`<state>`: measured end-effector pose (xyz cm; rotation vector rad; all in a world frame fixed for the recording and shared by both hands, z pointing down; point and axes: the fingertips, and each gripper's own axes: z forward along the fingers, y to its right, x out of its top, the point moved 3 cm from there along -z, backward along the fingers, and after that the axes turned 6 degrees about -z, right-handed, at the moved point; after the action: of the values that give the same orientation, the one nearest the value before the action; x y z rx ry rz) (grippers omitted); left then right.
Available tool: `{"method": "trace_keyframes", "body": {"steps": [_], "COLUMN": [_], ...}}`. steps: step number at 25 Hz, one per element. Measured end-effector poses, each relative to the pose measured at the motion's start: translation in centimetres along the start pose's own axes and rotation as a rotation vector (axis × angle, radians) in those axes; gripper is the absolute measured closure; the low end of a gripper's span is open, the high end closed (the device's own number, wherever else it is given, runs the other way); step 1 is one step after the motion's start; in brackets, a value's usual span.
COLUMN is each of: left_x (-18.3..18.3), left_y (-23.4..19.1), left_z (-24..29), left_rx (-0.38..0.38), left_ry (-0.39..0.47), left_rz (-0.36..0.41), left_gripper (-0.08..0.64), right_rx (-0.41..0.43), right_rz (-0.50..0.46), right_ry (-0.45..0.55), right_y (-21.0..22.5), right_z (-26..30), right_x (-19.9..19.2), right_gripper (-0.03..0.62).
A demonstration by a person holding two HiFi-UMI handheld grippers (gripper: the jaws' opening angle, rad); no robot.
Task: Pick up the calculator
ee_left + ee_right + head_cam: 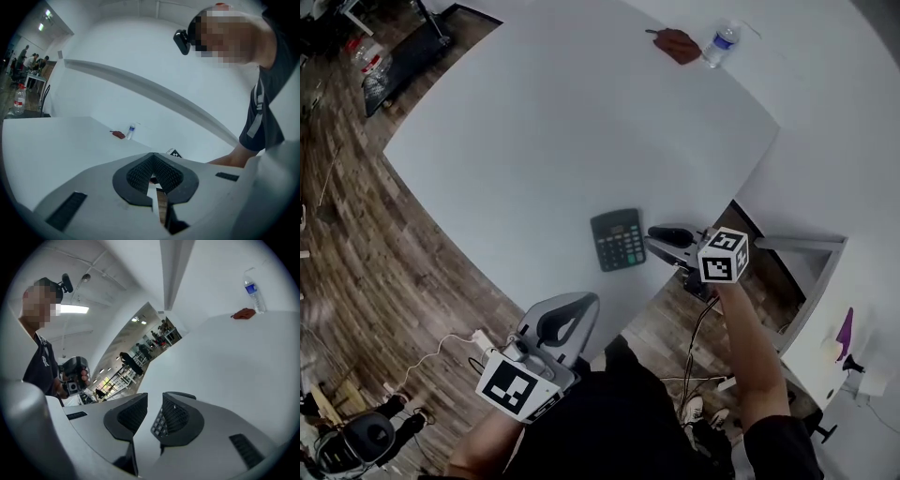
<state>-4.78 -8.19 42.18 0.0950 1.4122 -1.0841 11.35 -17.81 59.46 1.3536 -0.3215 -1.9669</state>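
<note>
A dark calculator [618, 240] lies flat on the white table [534, 122], close to its near edge. My right gripper [654, 242] sits low at the calculator's right side, jaws a little apart and pointing left at it. In the right gripper view its keys [158, 423] show through the narrow gap of the right gripper [154, 401], just ahead of the pads. My left gripper [584, 302] hangs off the table, below the near edge, its jaw tips meeting with nothing between them. The left gripper [153, 174] points over the table top.
A water bottle [721, 44] and a reddish-brown item [678, 44] lie at the table's far corner. Wooden floor [356, 234] runs along the left. The table's near edge passes just below the calculator. A white shelf unit [825, 309] stands to the right.
</note>
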Motion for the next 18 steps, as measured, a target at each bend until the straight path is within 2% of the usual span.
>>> {"method": "trace_keyframes", "body": {"steps": [8,14,18], "left_x": [-0.2,-0.5,-0.8], "left_y": [-3.8,-6.0,-6.9], "left_z": [0.6,1.0,0.9], "left_rx": [0.031,0.054,0.064], "left_ry": [-0.035,-0.063,-0.062], "left_rz": [-0.04,-0.081,-0.092], "left_gripper": [0.554,0.554,0.554], "right_rx": [-0.004,0.065,0.145], "right_rz": [0.037,0.0,-0.016], "right_ry": [-0.152,-0.285,-0.371], "right_y": [7.2,9.0,8.9], "right_z": [3.5,5.5,6.8], "right_x": [-2.0,-2.4,-3.0], "right_gripper": [0.499,0.486,0.485]}}
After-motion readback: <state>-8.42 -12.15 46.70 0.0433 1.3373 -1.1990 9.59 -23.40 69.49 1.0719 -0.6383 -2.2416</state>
